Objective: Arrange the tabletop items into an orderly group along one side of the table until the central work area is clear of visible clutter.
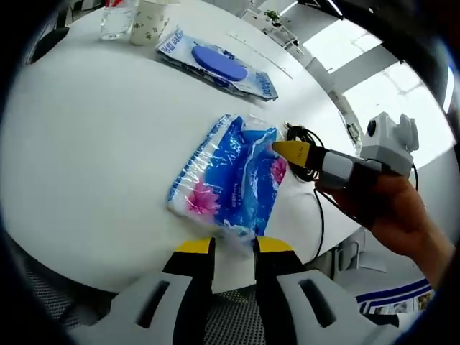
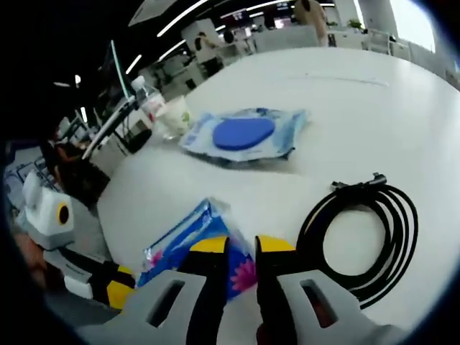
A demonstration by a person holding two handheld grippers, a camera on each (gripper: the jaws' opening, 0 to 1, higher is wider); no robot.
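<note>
Left tool (image 1: 233,246) sits right at the near end of the blue tissue pack (image 1: 228,175), jaws a narrow gap apart with the pack's plastic edge poking into the gap; can't tell if it's actually pinched. Right tool (image 2: 241,244) is at the opposite end of that same pack (image 2: 188,240), jaws close together with a slim gap, tips over the pack's corner; again can't tell if it's gripping. In the left gripper view, the right tool (image 1: 291,150) touches the pack's far corner.

Just past the pack on the right tool's side lies a coiled black cable (image 2: 368,236) on the white tabletop (image 2: 345,115). Farther off: a wet wipes pack (image 1: 215,63) with a blue lid, then a paper cup (image 1: 150,21) and a clear bottle (image 1: 117,20) beyond.
</note>
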